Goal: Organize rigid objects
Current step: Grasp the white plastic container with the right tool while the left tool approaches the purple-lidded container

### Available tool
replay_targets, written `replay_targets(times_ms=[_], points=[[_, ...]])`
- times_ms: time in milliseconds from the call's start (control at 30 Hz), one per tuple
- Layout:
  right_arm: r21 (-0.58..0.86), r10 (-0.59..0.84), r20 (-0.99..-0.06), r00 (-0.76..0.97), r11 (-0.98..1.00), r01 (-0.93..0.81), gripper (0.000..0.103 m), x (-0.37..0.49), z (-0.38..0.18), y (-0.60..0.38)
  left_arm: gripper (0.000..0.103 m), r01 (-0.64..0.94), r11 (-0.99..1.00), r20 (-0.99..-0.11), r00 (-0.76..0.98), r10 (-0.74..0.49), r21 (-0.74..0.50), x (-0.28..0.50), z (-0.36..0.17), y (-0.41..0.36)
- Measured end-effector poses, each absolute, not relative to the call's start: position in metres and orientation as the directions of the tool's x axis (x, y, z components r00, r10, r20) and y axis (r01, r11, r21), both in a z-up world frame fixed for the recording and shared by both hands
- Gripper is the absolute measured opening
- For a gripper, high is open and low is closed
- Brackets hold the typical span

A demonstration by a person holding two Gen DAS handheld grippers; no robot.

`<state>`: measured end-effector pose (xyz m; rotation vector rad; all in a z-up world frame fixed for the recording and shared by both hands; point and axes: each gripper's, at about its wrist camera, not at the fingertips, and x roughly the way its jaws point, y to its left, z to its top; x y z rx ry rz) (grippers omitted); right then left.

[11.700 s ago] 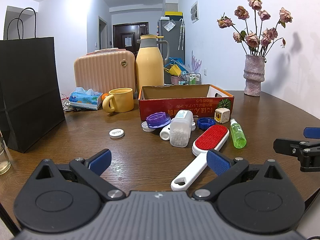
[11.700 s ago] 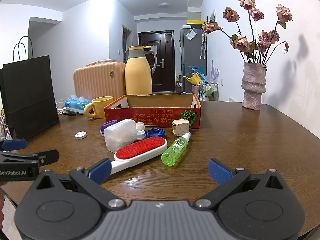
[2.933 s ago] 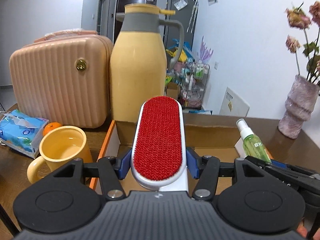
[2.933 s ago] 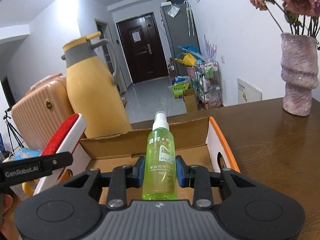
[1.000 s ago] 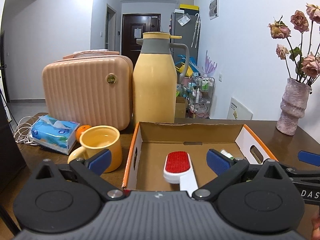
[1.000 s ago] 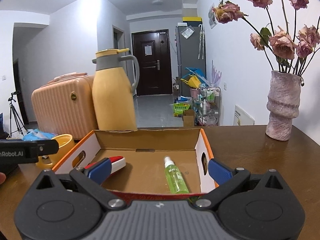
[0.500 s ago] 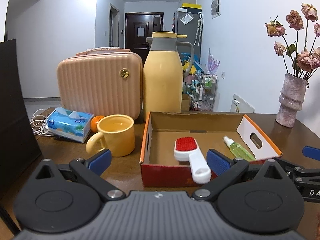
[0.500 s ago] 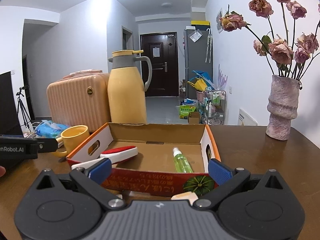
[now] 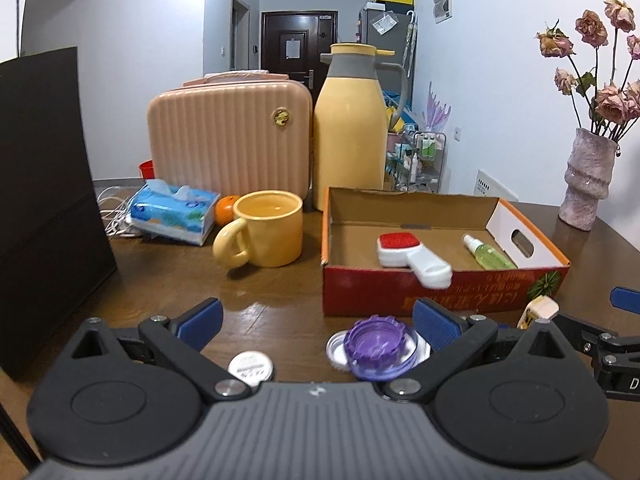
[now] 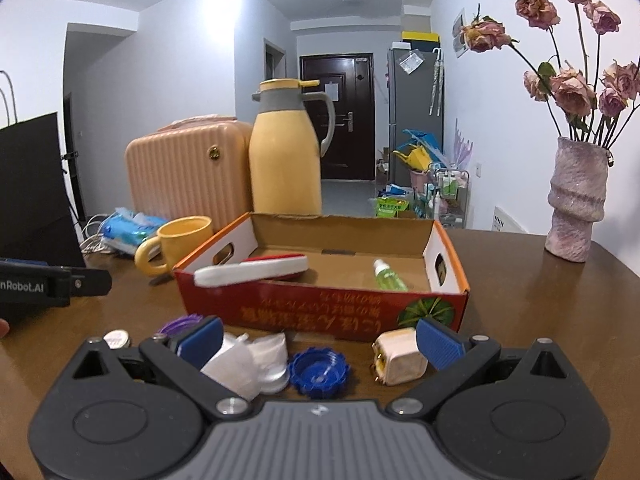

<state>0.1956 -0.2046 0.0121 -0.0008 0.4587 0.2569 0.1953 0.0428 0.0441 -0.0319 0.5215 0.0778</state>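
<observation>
Left gripper [image 9: 316,314]: jaws spread wide and empty, low over the tabletop [image 9: 280,292], short of the box.
Right gripper [image 10: 320,332]: jaws spread wide, gripping nothing, above the loose pieces in front of the box.
Cardboard box [image 10: 320,312]: open-topped, red front with printed characters, at 12 o'clock from the right gripper, at 1 o'clock from the left.
Lint brush [image 9: 404,252]: inside the box on its left side, red pad up, white handle resting on the front wall.
Green spray bottle [image 9: 486,254]: lying inside the box toward its right wall, apart from the brush.
Purple cap [image 9: 374,344]: on the tabletop between the left gripper's fingers, sitting on a clear lid.
Round white lid [image 9: 251,366]: at 9 o'clock from the purple cap.
Blue cap [image 10: 318,372]: on the tabletop between the right gripper's fingers.
White cube plug [image 10: 398,356]: just beside the blue cap, at its 3 o'clock.
Clear plastic container [image 10: 244,360]: at 9 o'clock from the blue cap, blurred.
Yellow mug [image 9: 266,228]: at 9 o'clock from the box.
</observation>
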Motion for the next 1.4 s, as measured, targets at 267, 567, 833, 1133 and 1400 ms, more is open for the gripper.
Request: replay_targets(times_ms=[267, 567, 833, 1133, 1400], points=[[0.057, 0.269, -0.459, 0.847, 0.960, -0.274, 0.103, 0.180, 0.003, -0.194, 0.103, -0.084, 0.996, -0.531, 0.845, 0.068, -0.007, 0.176, 0.032, 0.057], [0.046, 0.323, -0.500, 0.803, 0.936, -0.348, 0.103, 0.175, -0.015, -0.174, 0.103, -0.090, 0.996, -0.561, 0.825, 0.065, -0.017, 0.162, 0.018, 0.078], [0.023, 0.393, -0.534, 0.749, 0.892, -0.451, 0.103, 0.200, -0.033, -0.156, 0.103, -0.105, 0.994, -0.577, 0.813, 0.074, -0.019, 0.151, 0.010, 0.093], [0.032, 0.523, -0.512, 0.682, 0.805, -0.593, 0.103, 0.228, -0.041, -0.143, 0.103, -0.142, 0.989, -0.600, 0.794, 0.097, -0.029, 0.144, 0.000, 0.110], [0.024, 0.552, -0.505, 0.663, 0.777, -0.629, 0.099, 0.237, -0.043, -0.136, 0.103, -0.166, 0.985, -0.607, 0.787, 0.111, -0.035, 0.142, -0.003, 0.118]])
